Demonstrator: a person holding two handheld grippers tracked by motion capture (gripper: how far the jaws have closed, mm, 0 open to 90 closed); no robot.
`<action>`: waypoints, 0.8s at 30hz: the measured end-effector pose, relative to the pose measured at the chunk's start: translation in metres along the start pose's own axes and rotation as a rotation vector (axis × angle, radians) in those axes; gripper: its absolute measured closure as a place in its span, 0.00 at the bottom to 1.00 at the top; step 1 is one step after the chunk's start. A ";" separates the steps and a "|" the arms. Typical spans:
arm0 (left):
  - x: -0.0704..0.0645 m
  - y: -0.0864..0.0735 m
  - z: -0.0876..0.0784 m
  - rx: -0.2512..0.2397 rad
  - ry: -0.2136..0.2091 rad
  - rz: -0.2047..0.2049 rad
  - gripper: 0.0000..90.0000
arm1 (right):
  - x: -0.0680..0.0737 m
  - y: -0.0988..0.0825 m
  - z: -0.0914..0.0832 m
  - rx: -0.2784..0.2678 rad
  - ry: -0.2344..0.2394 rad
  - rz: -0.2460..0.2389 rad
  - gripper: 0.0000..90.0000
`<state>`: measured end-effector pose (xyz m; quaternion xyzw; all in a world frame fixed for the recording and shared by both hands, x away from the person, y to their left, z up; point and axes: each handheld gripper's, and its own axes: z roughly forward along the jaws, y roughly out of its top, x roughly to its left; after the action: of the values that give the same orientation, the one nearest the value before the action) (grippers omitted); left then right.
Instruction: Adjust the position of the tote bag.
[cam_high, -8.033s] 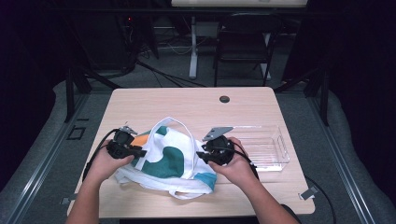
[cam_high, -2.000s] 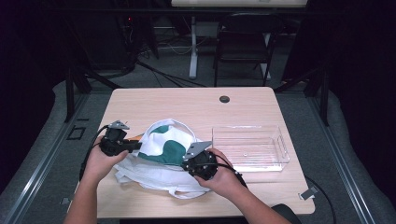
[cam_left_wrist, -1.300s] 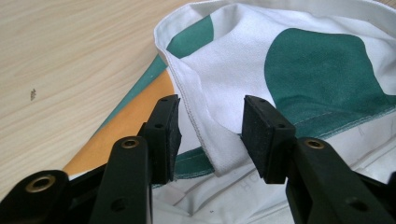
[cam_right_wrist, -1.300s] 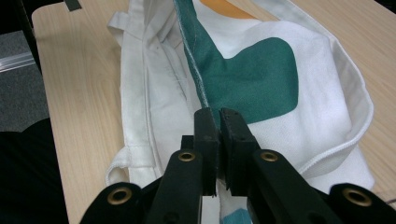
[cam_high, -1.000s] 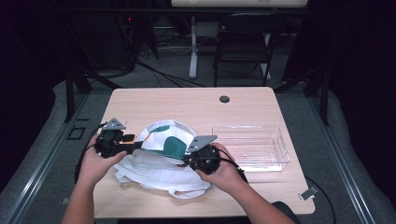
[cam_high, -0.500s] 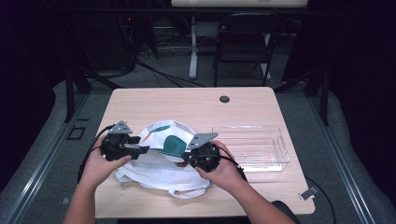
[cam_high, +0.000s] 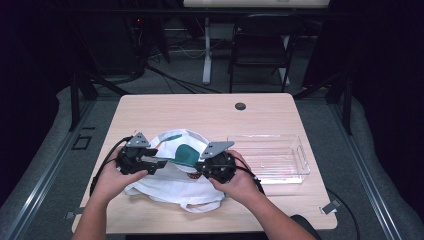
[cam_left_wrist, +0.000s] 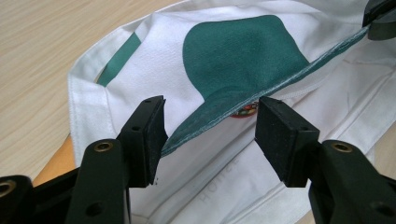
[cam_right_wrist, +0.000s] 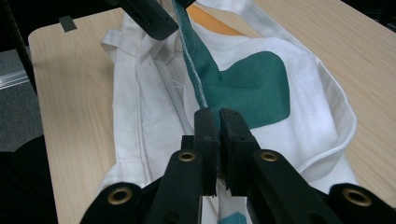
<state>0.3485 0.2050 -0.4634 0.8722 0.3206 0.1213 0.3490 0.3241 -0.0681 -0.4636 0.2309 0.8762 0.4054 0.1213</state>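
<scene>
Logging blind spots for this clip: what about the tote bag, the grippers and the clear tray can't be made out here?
- Tote bag inside: hidden under its green-printed hem in the left gripper view.
- Red print and grey lettering on the bag: partly covered by that hem, too faint to read.
- Right gripper pads: pressed shut on the hem, so contact is hidden.
- Clear tray: contents too small to tell in the high view.

Small red print (cam_left_wrist: 246, 111) behind green hem (cam_left_wrist: 261, 95)

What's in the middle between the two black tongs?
The white cloth tote bag with green patches. Its green hemmed edge stretches from the right tongs, shut on it, to the open left tongs, as both gripper views show.
</scene>
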 end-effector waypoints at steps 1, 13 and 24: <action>-0.001 0.000 0.001 0.000 0.000 0.006 0.48 | 0.000 0.000 0.000 0.001 -0.001 -0.001 0.96; -0.008 0.003 0.009 0.000 -0.010 0.038 0.47 | 0.000 0.000 0.001 -0.004 -0.004 0.001 0.96; -0.015 0.005 0.016 0.016 -0.019 0.061 0.48 | 0.001 0.000 0.002 -0.015 -0.015 0.003 0.96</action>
<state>0.3467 0.1837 -0.4714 0.8854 0.2913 0.1213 0.3412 0.3240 -0.0668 -0.4650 0.2342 0.8719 0.4103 0.1288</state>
